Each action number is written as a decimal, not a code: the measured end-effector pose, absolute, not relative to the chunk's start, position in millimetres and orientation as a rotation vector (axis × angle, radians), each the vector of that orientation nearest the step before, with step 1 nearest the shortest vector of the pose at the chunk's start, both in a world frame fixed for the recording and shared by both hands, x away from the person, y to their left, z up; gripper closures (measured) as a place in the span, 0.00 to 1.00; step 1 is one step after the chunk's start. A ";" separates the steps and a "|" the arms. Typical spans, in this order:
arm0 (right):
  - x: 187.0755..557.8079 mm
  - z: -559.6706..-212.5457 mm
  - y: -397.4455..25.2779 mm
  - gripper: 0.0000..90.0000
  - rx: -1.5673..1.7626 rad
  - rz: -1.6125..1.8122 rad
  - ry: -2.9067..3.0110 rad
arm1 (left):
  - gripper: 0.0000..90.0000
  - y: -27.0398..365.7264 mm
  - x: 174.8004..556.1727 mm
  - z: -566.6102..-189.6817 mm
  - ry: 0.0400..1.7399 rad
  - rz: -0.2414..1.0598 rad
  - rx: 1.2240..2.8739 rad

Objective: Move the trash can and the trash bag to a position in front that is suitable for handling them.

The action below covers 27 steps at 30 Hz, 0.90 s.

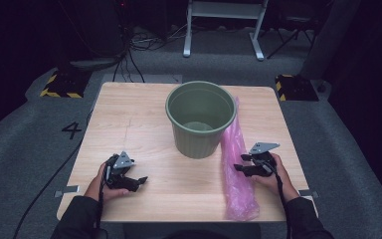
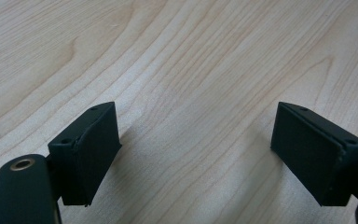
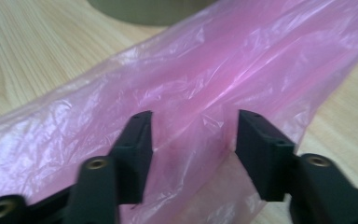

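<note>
A green ribbed bin (image 1: 201,118) stands upright at the table's middle, empty inside. A long pink plastic bag (image 1: 236,164) lies flat along the bin's right side, reaching the front edge. My right gripper (image 1: 239,168) is open at the bag's right edge, its jaws pointing left over the film. In the right gripper view the pink bag (image 3: 205,88) lies under and between the open right gripper (image 3: 193,149), with the bin's base (image 3: 144,11) at the top. My left gripper (image 1: 138,182) sits open at the front left over bare wood; the left gripper (image 2: 193,154) has nothing between its jaws.
The wooden table (image 1: 129,124) has free surface at left and behind the bin. Around it is grey carpet with a marked number (image 1: 71,130), cables (image 1: 129,59), yellow-black striped blocks (image 1: 62,84) and a white frame (image 1: 224,25) at the back.
</note>
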State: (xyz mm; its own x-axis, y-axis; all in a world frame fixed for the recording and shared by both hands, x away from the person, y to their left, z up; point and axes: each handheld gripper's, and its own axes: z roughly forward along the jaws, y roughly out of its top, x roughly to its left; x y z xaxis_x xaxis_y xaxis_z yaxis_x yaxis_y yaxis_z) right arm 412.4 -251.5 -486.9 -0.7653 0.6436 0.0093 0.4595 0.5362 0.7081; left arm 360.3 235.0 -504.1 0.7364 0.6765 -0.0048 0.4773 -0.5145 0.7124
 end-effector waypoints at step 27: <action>484.0 -485.6 -242.9 0.24 1.061 1.072 2.316 | 0.17 235.0 360.3 -504.1 0.866 0.355 2.214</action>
